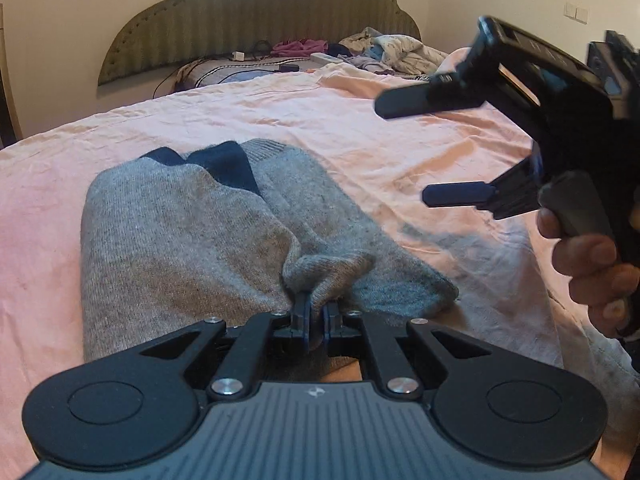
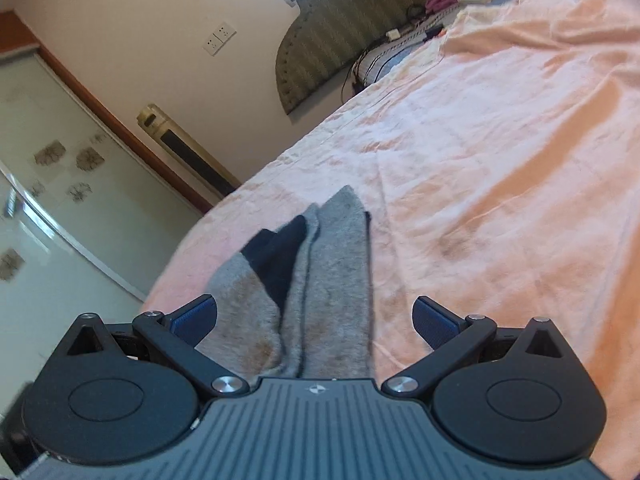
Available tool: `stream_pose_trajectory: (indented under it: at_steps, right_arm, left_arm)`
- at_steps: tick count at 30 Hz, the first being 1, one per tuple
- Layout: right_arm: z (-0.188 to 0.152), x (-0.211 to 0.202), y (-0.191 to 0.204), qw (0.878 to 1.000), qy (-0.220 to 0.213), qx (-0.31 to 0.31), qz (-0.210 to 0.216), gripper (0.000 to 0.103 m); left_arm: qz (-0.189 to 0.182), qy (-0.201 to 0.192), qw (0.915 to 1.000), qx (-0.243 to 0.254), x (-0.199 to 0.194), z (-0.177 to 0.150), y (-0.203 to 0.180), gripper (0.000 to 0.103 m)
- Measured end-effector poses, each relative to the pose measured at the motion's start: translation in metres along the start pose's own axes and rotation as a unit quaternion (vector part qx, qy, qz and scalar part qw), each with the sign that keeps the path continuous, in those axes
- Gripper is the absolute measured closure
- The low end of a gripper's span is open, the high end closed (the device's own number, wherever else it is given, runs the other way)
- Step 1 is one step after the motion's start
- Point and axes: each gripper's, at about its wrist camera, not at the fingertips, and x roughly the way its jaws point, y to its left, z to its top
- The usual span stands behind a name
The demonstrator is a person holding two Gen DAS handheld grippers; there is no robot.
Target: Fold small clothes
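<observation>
A pair of grey socks (image 1: 192, 232) with navy heel patches lies side by side on the pink bedsheet (image 1: 360, 120). My left gripper (image 1: 316, 314) is shut on a bunched fold of grey sock at the near end. My right gripper (image 1: 416, 148) hovers open above the sheet to the right of the socks, held by a person's hand (image 1: 592, 264). In the right wrist view the grey socks (image 2: 336, 280) run away from the camera between the wide-apart fingers of the right gripper (image 2: 316, 318). Its blue pads (image 2: 434, 322) do not touch the fabric.
At the head of the bed stand a padded headboard (image 1: 280, 12), a pile of clothes (image 1: 384, 52), cables and a power strip (image 1: 326, 57). A floor-standing air conditioner (image 2: 188, 152) and a glass door (image 2: 48, 184) are beyond the bed's left edge.
</observation>
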Motion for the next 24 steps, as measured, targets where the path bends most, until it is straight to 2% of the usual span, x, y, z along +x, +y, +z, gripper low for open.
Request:
stream_pose_trajectory:
  at_steps: [2,4,8,12,24]
  right_arm:
    - [0.014,0.019,-0.005,0.996,0.032,0.048,0.062,0.000]
    - [0.028,0.043,-0.006,0.992,0.064,0.070,0.087,0.000]
    - [0.047,0.095,-0.005,0.984,0.130,0.085,0.091,0.000]
    - [0.052,0.132,-0.003,0.982,0.169,0.071,0.054,0.000]
    - [0.059,0.154,0.004,0.979,0.188,0.052,0.063,0.000]
  left_arm:
    - [-0.002,-0.010,0.9999,0.005,-0.005,0.002,-0.002,0.097]
    - [-0.005,-0.018,0.9998,0.012,-0.008,0.004,-0.007,0.097]
    - [-0.007,-0.020,0.9997,0.015,-0.008,0.006,-0.011,0.097]
    - [-0.011,-0.019,0.9997,0.008,-0.008,0.007,-0.008,0.097]
    - [-0.023,-0.009,0.9997,0.001,0.002,0.007,-0.002,0.097]
